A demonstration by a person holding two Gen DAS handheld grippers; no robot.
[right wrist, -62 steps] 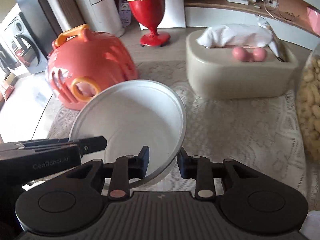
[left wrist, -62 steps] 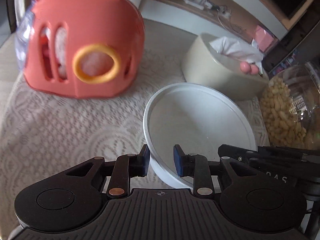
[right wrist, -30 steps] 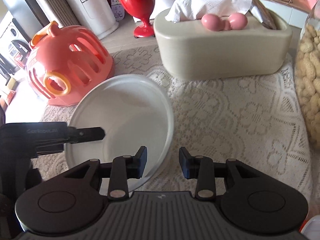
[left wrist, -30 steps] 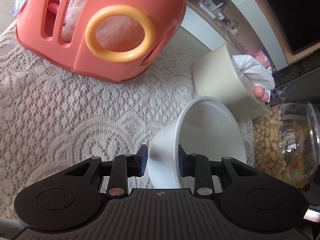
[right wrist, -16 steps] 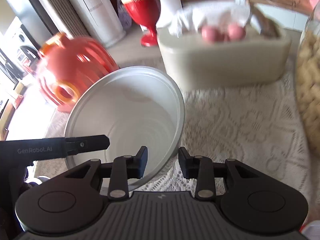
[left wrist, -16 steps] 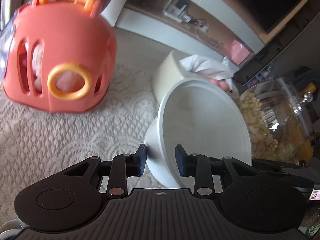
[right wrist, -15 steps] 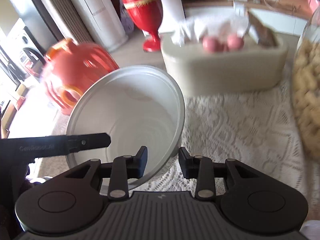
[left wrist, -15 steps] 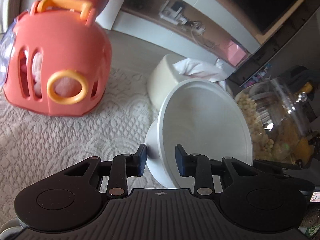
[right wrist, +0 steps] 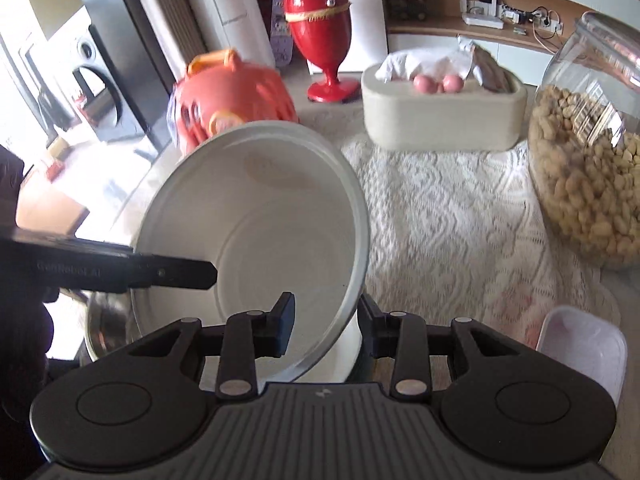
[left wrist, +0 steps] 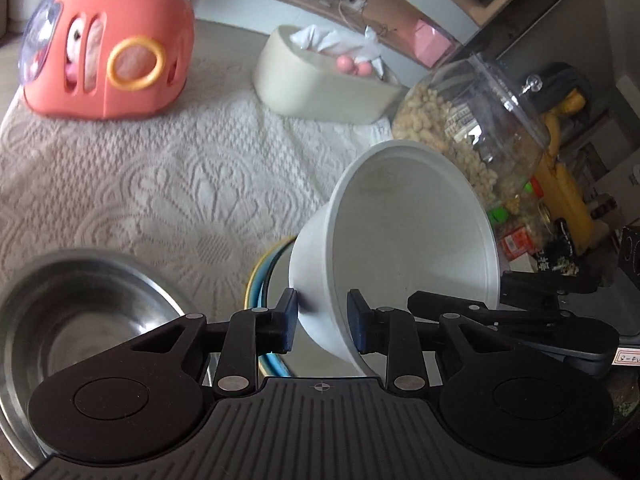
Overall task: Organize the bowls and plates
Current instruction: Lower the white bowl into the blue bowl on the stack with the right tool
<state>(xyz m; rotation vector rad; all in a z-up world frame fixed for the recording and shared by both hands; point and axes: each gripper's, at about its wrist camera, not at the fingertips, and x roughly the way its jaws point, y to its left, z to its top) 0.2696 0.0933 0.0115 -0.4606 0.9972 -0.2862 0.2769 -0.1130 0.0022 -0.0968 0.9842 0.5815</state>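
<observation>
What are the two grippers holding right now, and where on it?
Both hold the white bowl by its rim: the left gripper on one side, the right gripper on the opposite side, each straddling the wall.

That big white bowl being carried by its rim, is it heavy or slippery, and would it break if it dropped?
The white bowl is probably light for its size: its wall looks thin. It may be slippery, since the smooth surface shines. It hangs tilted, with the left tool and right tool each on the rim, so a slip seems possible. Whether it would break I cannot tell.
</observation>
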